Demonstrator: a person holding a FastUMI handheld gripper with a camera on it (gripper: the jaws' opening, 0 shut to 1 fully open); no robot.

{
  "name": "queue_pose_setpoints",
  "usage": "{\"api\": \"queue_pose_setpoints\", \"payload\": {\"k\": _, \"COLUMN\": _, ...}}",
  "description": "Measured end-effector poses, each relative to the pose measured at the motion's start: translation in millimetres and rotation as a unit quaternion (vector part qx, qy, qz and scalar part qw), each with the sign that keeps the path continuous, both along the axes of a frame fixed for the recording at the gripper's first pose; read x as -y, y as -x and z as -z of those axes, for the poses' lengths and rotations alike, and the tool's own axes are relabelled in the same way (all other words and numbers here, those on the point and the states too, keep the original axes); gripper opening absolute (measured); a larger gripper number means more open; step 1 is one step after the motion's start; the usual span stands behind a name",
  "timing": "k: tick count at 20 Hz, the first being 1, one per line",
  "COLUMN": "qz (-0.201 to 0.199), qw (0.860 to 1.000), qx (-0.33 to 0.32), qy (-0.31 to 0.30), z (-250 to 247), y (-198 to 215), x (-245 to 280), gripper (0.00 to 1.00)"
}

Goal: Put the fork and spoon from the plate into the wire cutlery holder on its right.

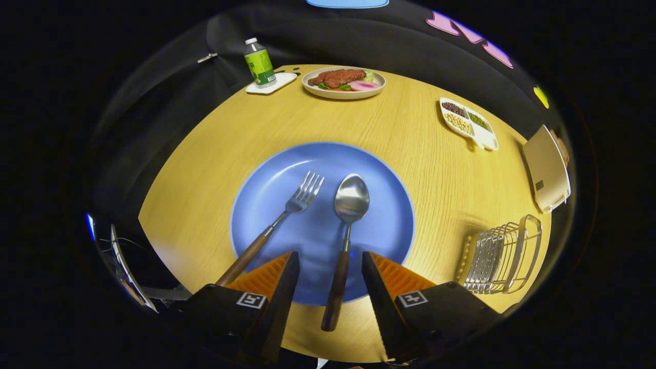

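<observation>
Across the wooden counter [215, 154] a blue plate [287, 179] sat just ahead of the claw [330, 266], and to the plate's right, well apart from it, stood the wire cutlery holder [502, 256], with nothing visible inside it. Both utensils lay on the plate, so by the look of things neither part of the job was done and both transfers were left. The spoon [350, 205] lay with its bowl near the plate's middle and its dark handle running back over the near rim, between the claw's fingers. The fork [294, 205] lay left of it, tines pointing away, its handle slanting back beside the left finger. The claw was spread wide, straddling the spoon's handle without seeming to touch it, and gripped nothing.
</observation>
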State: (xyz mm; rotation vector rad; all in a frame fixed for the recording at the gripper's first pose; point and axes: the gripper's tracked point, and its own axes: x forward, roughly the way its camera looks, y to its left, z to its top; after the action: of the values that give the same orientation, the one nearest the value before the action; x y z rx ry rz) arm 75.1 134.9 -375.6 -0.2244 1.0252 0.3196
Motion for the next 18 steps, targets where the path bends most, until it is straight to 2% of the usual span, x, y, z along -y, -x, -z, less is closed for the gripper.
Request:
{"api": "queue_pose_setpoints", "payload": {"k": 3, "qz": 0.011, "qw": 1.0, "qx": -0.023, "qy": 0.004, "z": 10.7, "y": 2.2, "x": 3.7, "gripper": 0.66}}
{"api": "queue_pose_setpoints", "payload": {"k": 6, "qz": 0.023, "qw": 0.999, "qx": -0.035, "qy": -0.011, "z": 14.8, "y": -1.7, "x": 2.4, "gripper": 0.35}}
{"api": "queue_pose_setpoints", "payload": {"k": 9, "qz": 0.039, "qw": 0.998, "qx": -0.047, "qy": -0.024, "z": 12.2, "y": -3.2, "x": 10.2, "gripper": 0.23}}
{"api": "queue_pose_setpoints", "payload": {"k": 10, "qz": 0.04, "qw": 0.997, "qx": -0.058, "qy": -0.042, "z": 12.0, "y": -1.7, "x": 9.7, "gripper": 0.14}}
{"api": "queue_pose_setpoints", "payload": {"k": 12, "qz": 0.049, "qw": 0.994, "qx": -0.073, "qy": -0.066, "z": 10.3, "y": 2.3, "x": 10.2, "gripper": 0.11}}
{"api": "queue_pose_setpoints", "payload": {"k": 15, "qz": 0.04, "qw": 0.993, "qx": -0.076, "qy": -0.078, "z": -0.8, "y": 7.6, "x": 16.3, "gripper": 0.06}}
{"api": "queue_pose_setpoints", "payload": {"k": 18, "qz": 0.032, "qw": 0.993, "qx": -0.073, "qy": -0.088, "z": -22.4, "y": 17.1, "x": 23.8, "gripper": 0.06}}
